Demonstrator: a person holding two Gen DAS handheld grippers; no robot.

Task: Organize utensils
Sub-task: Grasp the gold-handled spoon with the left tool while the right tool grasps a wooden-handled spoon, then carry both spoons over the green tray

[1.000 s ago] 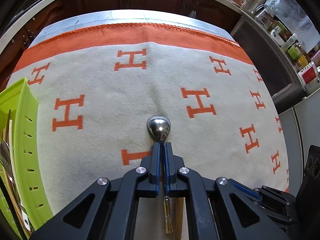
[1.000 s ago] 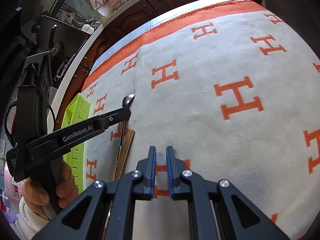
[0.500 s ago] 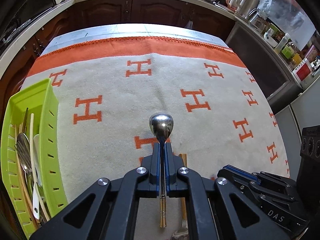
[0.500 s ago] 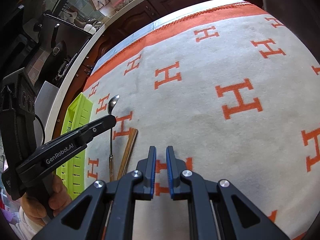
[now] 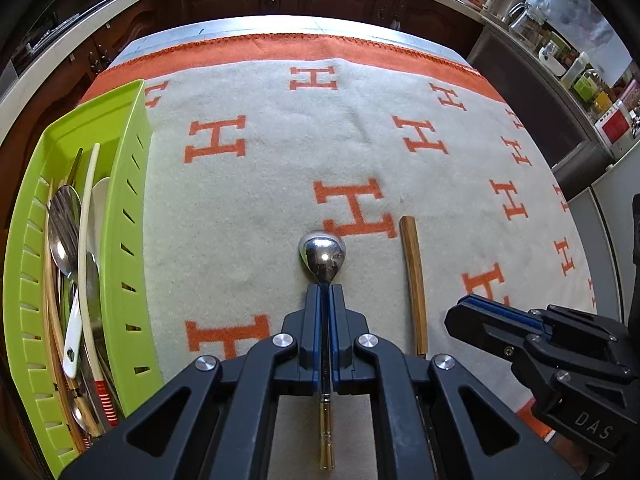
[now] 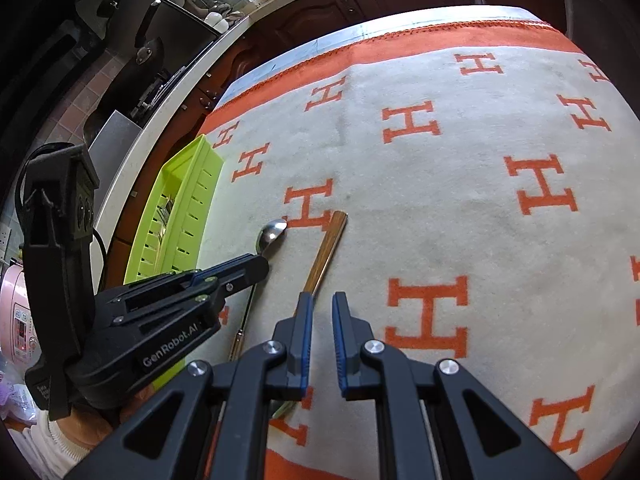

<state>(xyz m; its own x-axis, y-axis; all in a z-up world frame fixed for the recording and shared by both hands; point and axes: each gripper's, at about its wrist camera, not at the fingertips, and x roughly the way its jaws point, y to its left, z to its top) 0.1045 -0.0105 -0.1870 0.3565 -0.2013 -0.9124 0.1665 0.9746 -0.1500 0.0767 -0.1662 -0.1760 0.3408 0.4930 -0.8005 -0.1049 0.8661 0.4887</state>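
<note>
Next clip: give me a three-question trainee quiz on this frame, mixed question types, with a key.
1. True or false: the left gripper is shut on the metal spoon.
2. Multiple choice: where does the wooden-handled utensil lie? A) in the green tray B) on the blanket, to the right of the spoon C) between the fingers of the right gripper.
3. Fill in: the right gripper's jaws are ____, with nothing between them.

Key: 1 true; 2 B; 3 open.
</note>
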